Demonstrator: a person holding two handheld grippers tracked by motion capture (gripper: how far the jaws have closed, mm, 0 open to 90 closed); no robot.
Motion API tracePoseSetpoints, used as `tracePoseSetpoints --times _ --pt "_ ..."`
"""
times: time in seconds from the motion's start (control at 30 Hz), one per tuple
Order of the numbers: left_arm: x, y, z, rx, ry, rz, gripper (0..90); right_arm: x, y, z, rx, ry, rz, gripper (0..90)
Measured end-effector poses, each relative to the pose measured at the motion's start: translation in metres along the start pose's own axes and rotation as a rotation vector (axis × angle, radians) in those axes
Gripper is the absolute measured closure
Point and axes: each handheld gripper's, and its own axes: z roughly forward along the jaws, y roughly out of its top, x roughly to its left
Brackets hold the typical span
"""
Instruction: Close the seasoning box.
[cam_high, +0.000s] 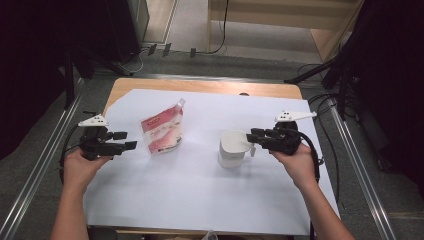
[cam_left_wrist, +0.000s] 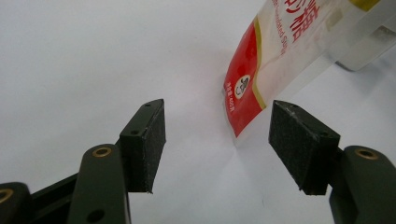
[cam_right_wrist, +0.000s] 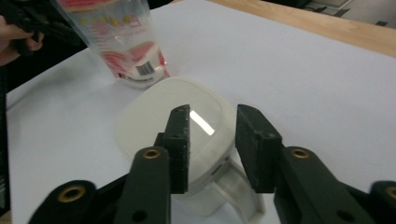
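We are seeing glossy plastic pouch (cam_high: 162, 134), red-and-white print shining. Smooth white plastic container (cam_high: 233, 148) with lid catching glare. Matt white paper sheet (cam_high: 200, 195) covering wooden table (cam_high: 200, 86). Gripper pads (cam_left_wrist: 152, 144) looking rough, matt black.

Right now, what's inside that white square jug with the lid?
Cannot tell: the white square plastic jug has its glossy lid on, hiding any contents. The right tool hovers above it.

The pouch (cam_left_wrist: 261, 70) carries large red Chinese characters, cut off at the frame's twelve o'clock edge; one reads 糖. Small white print runs along its red band, too blurred to read. A barcode (cam_right_wrist: 145, 69) sits low on its back.
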Motion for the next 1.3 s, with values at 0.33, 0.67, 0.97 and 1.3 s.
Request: tracePoseSetpoints --times 0.33,0.67,0.97,1.3 --pt "-0.002 0.001 0.002 0.004 0.003 0.004 36.8 -0.010 -0.009 -0.016 -0.027 -0.054 -0.027 50.3" --pt "-0.002 0.002 0.002 0.000 0.011 0.004 36.7 -0.023 -0.024 -0.028 -0.045 -0.116 -0.016 40.1" --pt "-0.001 0.002 0.002 0.015 0.014 0.005 36.7 -0.034 -0.040 -0.048 -0.073 -0.166 0.016 39.5" --pt "-0.001 0.002 0.004 0.019 0.016 0.007 36.7 -0.049 -0.056 -0.060 -0.090 -0.229 0.049 37.8"
